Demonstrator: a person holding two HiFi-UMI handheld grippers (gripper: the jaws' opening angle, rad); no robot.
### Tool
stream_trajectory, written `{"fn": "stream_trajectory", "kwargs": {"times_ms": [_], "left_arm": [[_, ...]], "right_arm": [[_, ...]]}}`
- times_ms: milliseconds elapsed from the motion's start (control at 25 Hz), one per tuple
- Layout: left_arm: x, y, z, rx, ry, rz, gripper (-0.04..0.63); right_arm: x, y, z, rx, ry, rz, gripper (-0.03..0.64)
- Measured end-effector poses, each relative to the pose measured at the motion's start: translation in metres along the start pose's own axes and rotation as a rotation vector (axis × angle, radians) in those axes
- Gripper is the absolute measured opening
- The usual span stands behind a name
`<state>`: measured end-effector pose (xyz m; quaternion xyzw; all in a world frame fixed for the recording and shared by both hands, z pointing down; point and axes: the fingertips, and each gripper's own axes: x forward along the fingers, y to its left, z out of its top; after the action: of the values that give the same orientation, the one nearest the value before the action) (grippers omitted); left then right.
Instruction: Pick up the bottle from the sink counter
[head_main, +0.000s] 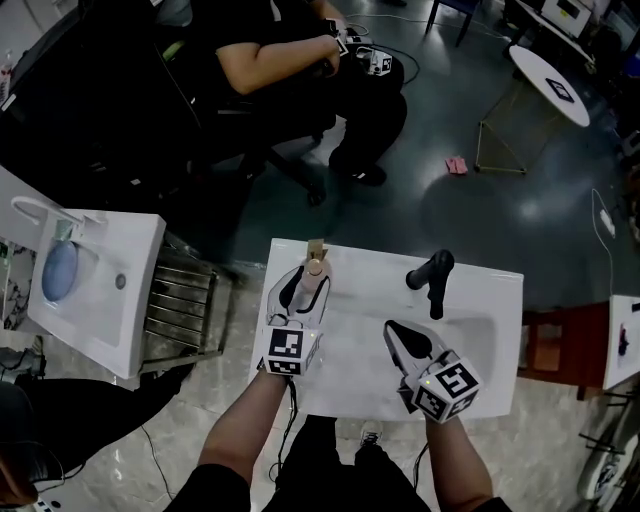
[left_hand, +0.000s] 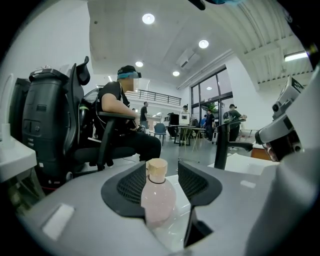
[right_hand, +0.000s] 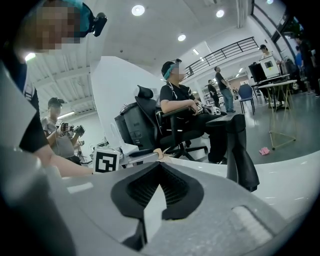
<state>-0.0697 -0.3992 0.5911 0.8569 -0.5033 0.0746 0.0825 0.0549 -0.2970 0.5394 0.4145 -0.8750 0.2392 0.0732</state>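
A pale pink bottle (head_main: 316, 268) with a tan cap stands upright near the far left edge of the white sink counter (head_main: 360, 395). My left gripper (head_main: 307, 282) reaches around it. In the left gripper view the bottle (left_hand: 158, 196) stands between the two black pads (left_hand: 131, 186), close to the left one and with a clear gap to the right one, so the gripper is open. My right gripper (head_main: 392, 330) hovers over the counter's middle with its jaws meeting at the tips, shut on nothing (right_hand: 159, 168).
A black faucet (head_main: 432, 275) rises at the counter's far side, right of the bottle. Another white basin (head_main: 100, 280) and a metal rack (head_main: 185, 300) stand to the left. A seated person (head_main: 300, 60) in a black chair is beyond the counter.
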Motion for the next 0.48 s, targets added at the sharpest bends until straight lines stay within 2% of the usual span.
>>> {"fn": "stream_trajectory", "kwargs": {"times_ms": [480], "left_arm": [[0.024, 0.004, -0.009, 0.009, -0.007, -0.017, 0.186]], "right_arm": [[0.01, -0.02, -0.02, 0.024, 0.055, -0.038, 0.0]]}}
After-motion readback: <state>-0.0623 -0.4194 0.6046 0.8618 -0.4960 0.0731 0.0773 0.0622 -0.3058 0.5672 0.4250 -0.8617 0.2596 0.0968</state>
